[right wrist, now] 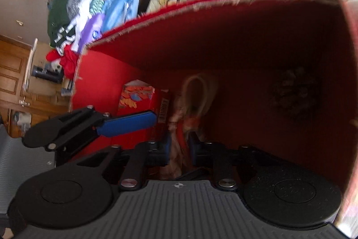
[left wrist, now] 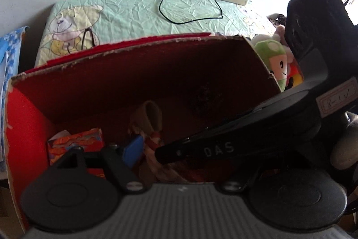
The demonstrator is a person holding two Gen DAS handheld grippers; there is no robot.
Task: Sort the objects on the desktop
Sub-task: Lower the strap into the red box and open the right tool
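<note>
A torn-edged red cardboard box (right wrist: 223, 46) fills both views. The right claw (right wrist: 179, 149) is clenched on a pale cloth doll (right wrist: 179, 127) inside it, beside an orange tissue pack (right wrist: 136, 95) at nine o'clock. The left claw (left wrist: 134, 149) shows one blue pad; its state cannot be told. A green plush (left wrist: 274, 59) sits at two o'clock on the crinkled mint sheet (left wrist: 134, 6).

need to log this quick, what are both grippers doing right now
left gripper: looks open, one finger hidden
right gripper: shut on the beige soft toy
</note>
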